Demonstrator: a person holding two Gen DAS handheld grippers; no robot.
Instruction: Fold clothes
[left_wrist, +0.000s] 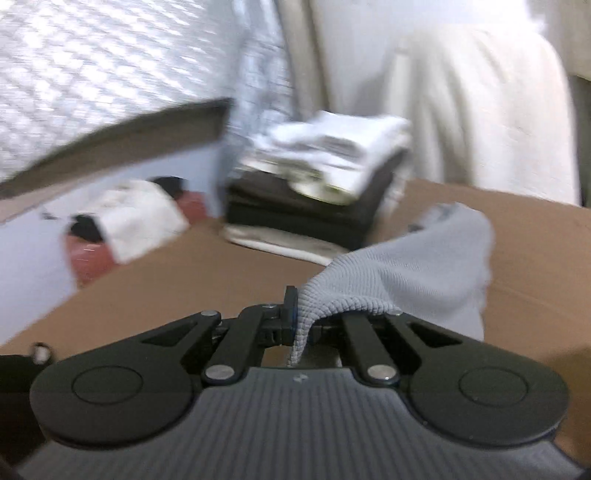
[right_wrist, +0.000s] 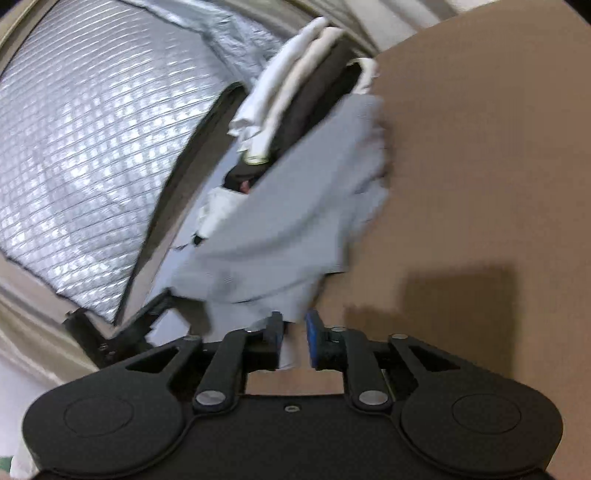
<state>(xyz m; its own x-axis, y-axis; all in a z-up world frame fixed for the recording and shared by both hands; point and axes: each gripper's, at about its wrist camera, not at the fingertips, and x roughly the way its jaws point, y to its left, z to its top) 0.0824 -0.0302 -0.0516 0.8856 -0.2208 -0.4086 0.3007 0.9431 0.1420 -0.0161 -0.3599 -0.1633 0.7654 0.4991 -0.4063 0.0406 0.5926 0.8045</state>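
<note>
One view only shows left tool pinching grey cloth.

grey garment: knitted cloth, fine ribbed or waffle weave, matt
table: brown, cardboard-like, flat and matt
left tongs: black matt plastic arms, silvery metal rivets, ribbed grey housing
right tongs: black matt plastic, blue pads on the fingers
folded stack: soft cloth, white, cream and dark
window covering: shiny silver quilted foil
</note>
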